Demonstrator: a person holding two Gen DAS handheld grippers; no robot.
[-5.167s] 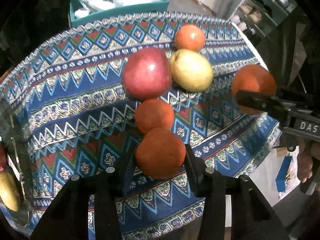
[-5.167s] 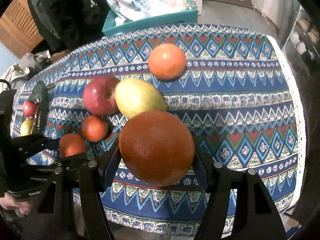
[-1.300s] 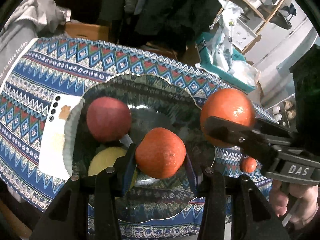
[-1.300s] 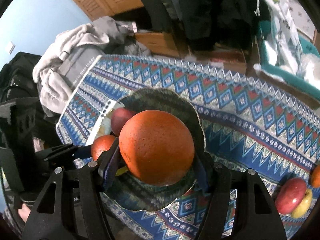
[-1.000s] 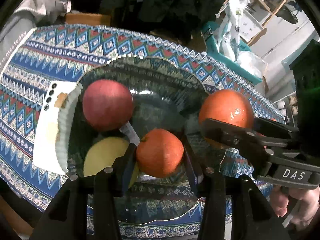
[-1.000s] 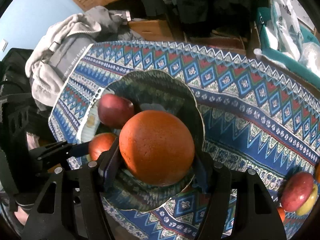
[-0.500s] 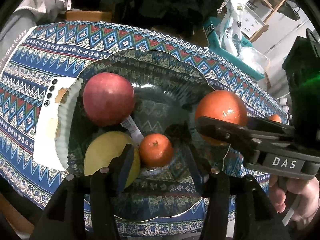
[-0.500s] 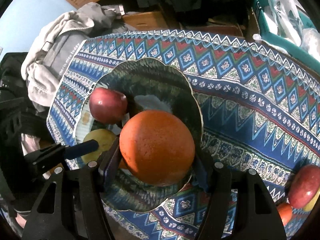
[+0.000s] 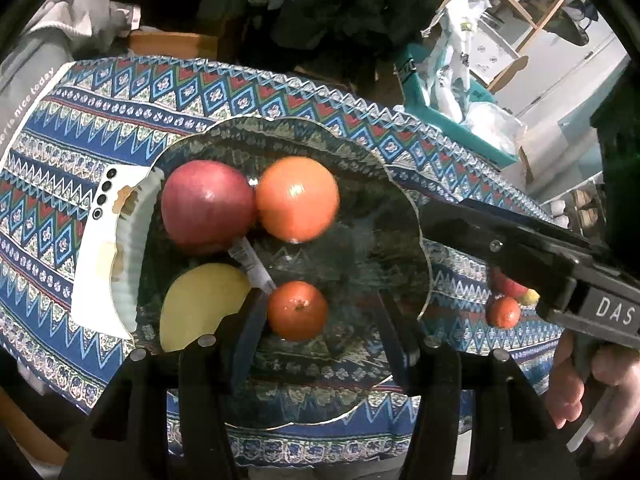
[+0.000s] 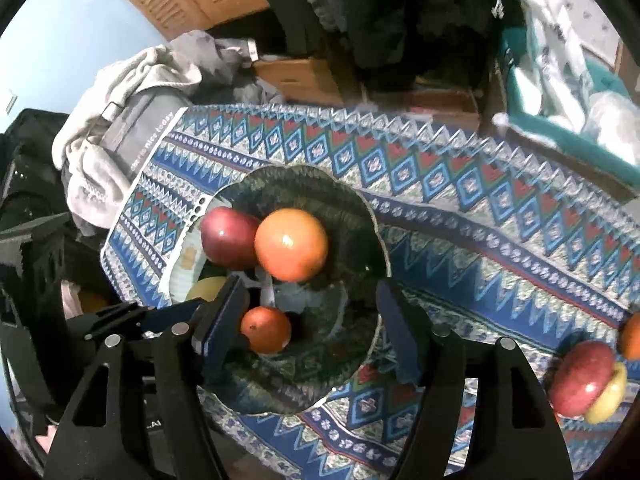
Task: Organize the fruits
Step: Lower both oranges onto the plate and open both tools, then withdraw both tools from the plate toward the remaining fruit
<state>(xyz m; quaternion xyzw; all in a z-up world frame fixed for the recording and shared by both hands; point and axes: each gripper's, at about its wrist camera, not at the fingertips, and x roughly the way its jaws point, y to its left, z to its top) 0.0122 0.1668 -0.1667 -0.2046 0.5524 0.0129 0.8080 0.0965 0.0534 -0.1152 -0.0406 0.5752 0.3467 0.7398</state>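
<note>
A patterned glass plate holds a red apple, a big orange, a small orange and a yellow fruit. My left gripper hangs low over the plate's near side. Its jaws are opening, and the small orange lies loose between them on the glass. My right gripper is above the plate, jaws opening with nothing gripped. The big orange rests against the apple, beyond its fingertips.
A white phone lies partly under the plate's left rim. On the patterned cloth to the right sit another red apple, a yellow fruit and an orange. Grey clothing and a teal bin border the table.
Both oranges were let go. The small one left the left jaws and lies on the plate. The big one dropped from the right jaws beside the apple, and the right gripper rose.
</note>
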